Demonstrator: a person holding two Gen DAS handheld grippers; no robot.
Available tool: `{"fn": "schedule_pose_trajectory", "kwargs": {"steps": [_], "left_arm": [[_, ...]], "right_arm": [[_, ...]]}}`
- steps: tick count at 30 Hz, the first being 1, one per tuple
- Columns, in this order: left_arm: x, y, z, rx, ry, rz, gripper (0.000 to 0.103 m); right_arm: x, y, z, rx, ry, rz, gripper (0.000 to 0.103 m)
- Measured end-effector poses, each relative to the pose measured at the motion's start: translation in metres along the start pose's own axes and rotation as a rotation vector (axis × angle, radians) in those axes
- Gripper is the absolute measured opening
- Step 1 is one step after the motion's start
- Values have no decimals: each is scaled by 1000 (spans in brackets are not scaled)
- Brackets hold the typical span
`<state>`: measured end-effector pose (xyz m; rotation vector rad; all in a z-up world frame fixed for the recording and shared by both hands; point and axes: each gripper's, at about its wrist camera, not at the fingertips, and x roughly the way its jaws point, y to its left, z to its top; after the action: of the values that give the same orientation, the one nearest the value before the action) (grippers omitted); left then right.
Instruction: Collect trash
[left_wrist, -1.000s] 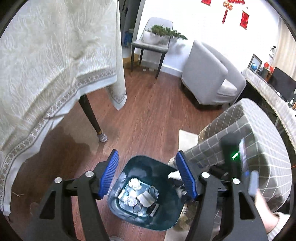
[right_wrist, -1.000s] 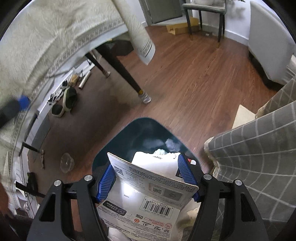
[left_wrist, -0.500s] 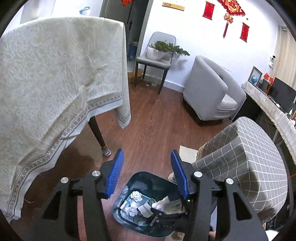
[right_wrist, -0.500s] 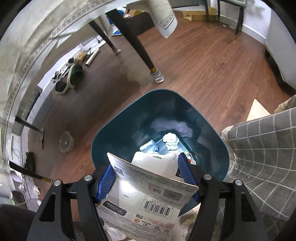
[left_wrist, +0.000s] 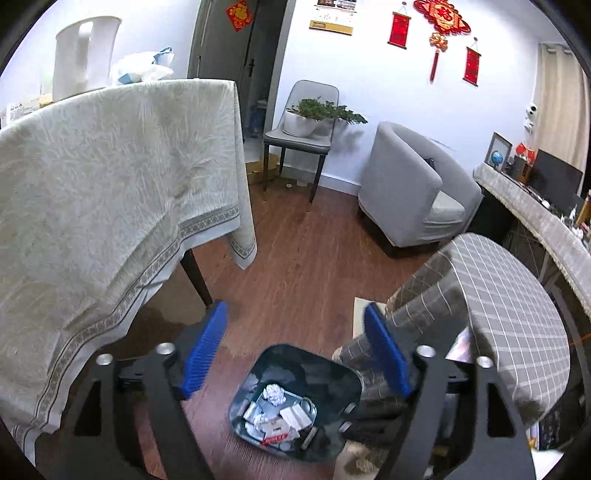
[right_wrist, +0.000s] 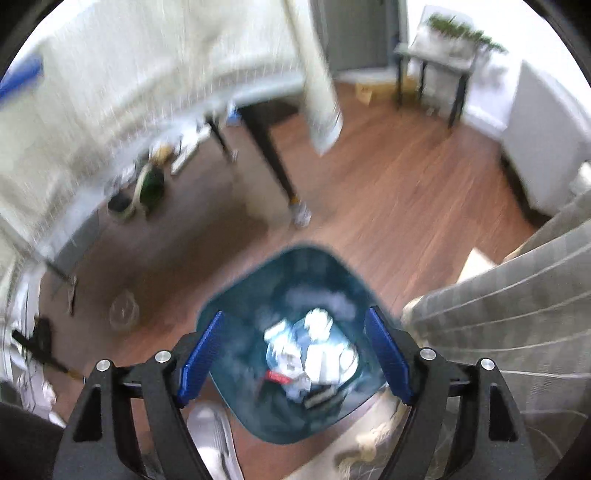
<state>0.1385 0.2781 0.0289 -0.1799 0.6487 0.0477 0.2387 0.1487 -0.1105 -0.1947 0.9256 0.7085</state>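
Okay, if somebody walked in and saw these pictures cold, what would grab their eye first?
Probably the dark teal plastic trash bin on the brown wooden floor, holding crumpled white paper and wrappers. Beside it hangs the large cream patterned tablecloth, and red paper decorations brighten the far white wall.

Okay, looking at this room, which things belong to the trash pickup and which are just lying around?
Part of the job:
- teal trash bin
- crumpled paper and wrappers inside it
- left gripper, open and empty
- right gripper, open and empty

Just lying about:
- potted plant on the chair
- grey armchair
- tablecloth
- white kettle
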Motion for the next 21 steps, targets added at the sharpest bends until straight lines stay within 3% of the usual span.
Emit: {"fn": "schedule_pose_trajectory", "kwargs": {"steps": [3,7,10,13,21], "left_arm": [[-19,-6,-16,21,-25,28,93],[-37,-8,-36,7,-49,49,95],[-45,-13,-45,5,-62,95,95],[-57,-22,-56,16,-142,162,96],[-90,-50,-62,63,-221,178,100]], "right_arm": [[-36,1,4,-12,-100,-30,79],[-86,-3,1,-25,-212,-75,80],[-118,-10,4,-32,-251,-112,81],[-160,-18,1,-33,-309,-159,87],[-263,-54,-36,33,-425,-293,98]]}}
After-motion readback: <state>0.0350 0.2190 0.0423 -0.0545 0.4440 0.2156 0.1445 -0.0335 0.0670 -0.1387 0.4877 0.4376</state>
